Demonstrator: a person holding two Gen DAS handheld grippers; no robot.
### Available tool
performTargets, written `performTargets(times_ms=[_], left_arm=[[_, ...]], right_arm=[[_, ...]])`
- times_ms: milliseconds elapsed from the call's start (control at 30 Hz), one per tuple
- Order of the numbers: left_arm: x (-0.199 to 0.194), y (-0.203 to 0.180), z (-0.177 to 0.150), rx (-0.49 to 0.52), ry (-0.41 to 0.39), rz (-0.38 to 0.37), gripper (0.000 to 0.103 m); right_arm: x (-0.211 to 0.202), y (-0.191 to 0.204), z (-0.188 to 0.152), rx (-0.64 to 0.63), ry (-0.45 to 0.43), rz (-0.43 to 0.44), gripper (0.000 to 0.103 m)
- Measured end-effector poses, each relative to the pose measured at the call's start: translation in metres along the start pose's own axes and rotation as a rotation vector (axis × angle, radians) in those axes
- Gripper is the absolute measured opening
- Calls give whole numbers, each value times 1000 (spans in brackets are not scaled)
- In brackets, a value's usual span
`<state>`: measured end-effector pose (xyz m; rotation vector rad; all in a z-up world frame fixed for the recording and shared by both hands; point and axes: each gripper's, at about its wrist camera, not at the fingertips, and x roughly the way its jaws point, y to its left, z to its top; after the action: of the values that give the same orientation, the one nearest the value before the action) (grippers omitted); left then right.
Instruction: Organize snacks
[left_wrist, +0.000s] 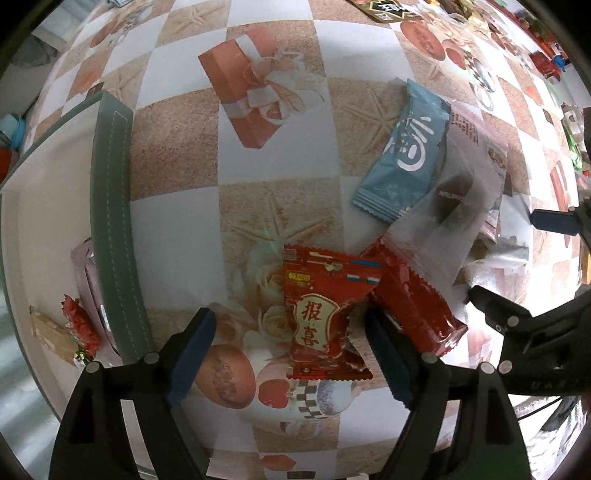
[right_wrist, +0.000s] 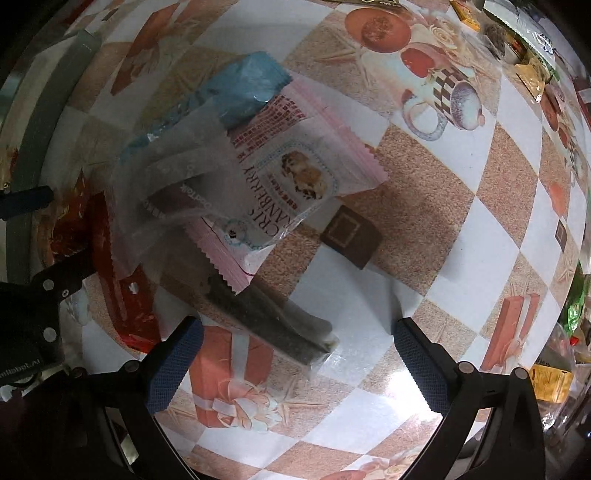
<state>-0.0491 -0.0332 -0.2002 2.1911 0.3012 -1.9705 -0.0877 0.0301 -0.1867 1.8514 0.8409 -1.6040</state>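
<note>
Between tool (left_wrist: 291, 350) fingers, red crinkled packet (left_wrist: 321, 325)

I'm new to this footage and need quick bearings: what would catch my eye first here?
The red snack packet with gold characters, lying on the patterned tablecloth between the open jaws of the left gripper. Just beyond it is a loose pile: a blue wrapper overlapped by a pink-edged cranberry packet. At the left edge stands a green-rimmed tray with a few snacks already inside.
</note>
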Motion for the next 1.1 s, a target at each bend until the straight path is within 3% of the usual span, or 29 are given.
performTargets(times_ms=[133,200,233,267,333,400,600,933,1100], left_arm=[[3,-6,0,10,9,0,83],[2,-11,0,26,5,-5,74],[0,-14,0,41,2,-6,64],[-1,-17,0,60,-4,-9,50],[-2,-22,2,84,-3,-13,35],[-2,-22,3,79,4,-39,34],[-16,-13,-1,80,-28,-72,32],[-45,-5,-7,149,-45,-121,32],[-50,-1,-13,176,-42,-120,32]], right_arm=[[14,-28,-11,-13,14,-2,103],[17,-26,-14,-9,21,-4,101],[18,-24,-17,-15,18,-6,98],[16,-22,-19,-27,9,-8,90],[10,-20,-23,-45,-5,-11,71],[5,-18,-26,-45,-12,-12,33],[-2,-27,-43,49,5,43,28],[-12,-63,-81,405,-1,251,28],[-15,-64,-84,398,2,265,32]])
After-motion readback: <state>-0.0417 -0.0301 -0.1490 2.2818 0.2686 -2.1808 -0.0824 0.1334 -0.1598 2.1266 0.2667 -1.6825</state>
